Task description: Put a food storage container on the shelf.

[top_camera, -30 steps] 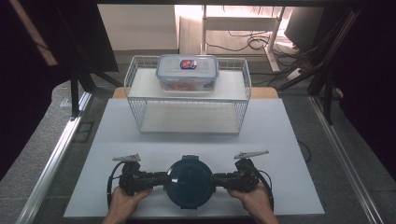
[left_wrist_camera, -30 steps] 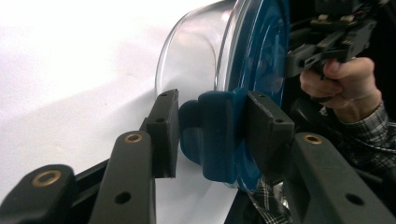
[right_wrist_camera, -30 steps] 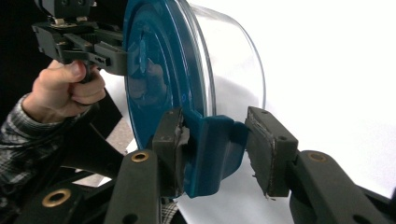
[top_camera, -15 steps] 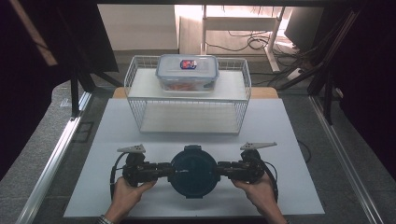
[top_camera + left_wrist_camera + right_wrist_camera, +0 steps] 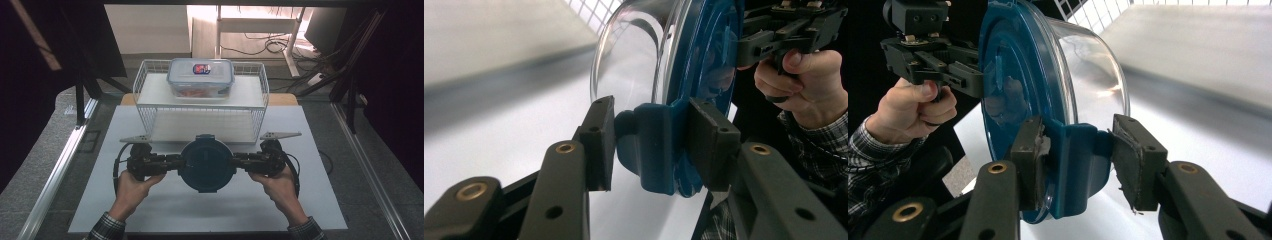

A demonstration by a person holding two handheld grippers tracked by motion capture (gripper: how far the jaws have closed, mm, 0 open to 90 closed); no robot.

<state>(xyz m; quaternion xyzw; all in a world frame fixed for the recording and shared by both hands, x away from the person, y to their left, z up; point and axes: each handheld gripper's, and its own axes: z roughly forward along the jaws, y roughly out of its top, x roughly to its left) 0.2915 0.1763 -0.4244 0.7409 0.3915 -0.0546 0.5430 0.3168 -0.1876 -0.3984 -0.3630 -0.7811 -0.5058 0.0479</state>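
Both the left gripper (image 5: 172,162) and the right gripper (image 5: 242,161) have their fingers clenched on opposite side clips of the round blue-lidded container (image 5: 206,163), held between them above the table (image 5: 310,200), so uneven lifting could tilt it loose.

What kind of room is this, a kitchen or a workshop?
Probably a lab or test bench, not a kitchen: a white table framed by metal rails, and loose cables on the floor behind.
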